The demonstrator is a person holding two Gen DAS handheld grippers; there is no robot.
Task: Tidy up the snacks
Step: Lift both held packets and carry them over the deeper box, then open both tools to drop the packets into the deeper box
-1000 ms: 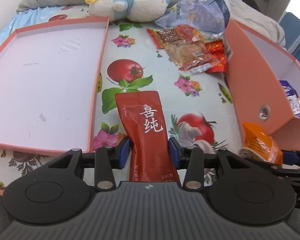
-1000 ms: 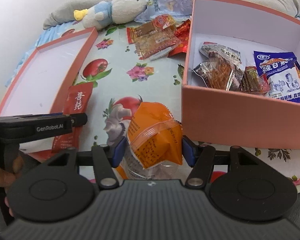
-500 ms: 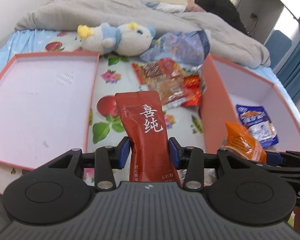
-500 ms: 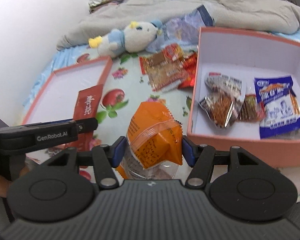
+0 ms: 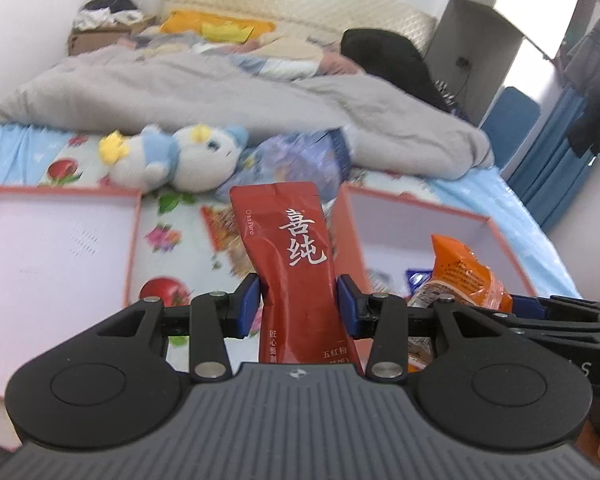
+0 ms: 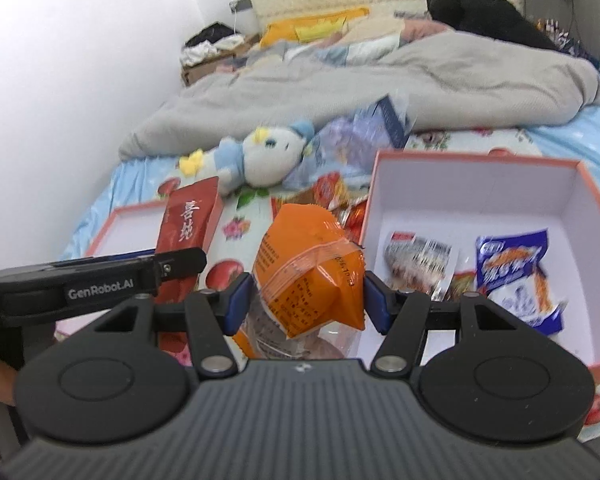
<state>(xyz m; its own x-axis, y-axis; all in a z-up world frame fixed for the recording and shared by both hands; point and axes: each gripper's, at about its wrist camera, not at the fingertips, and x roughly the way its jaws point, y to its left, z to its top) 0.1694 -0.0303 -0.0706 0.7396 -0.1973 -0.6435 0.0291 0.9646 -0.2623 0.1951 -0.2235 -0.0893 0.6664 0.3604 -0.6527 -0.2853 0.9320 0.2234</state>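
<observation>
My left gripper (image 5: 298, 300) is shut on a dark red pouch (image 5: 296, 256) with white characters and holds it upright above the bed. The pouch also shows in the right wrist view (image 6: 188, 224). My right gripper (image 6: 306, 300) is shut on an orange snack packet (image 6: 308, 264), lifted beside the left edge of the pink box (image 6: 500, 168). The packet shows in the left wrist view (image 5: 464, 272) too. The box holds a blue packet (image 6: 516, 272) and a silver packet (image 6: 420, 264). Loose red snack packs (image 6: 340, 200) lie on the sheet.
The pink box lid (image 5: 52, 256) lies open on the left. A plush toy (image 5: 172, 156) and a purple bag (image 5: 300, 160) lie behind the snacks. A grey blanket (image 5: 220, 92) covers the far bed. The sheet (image 5: 172, 240) has a fruit print.
Both grippers have risen and tilted up with their packets; the views now look across the bed instead of down. The right gripper has come closer to the box.
</observation>
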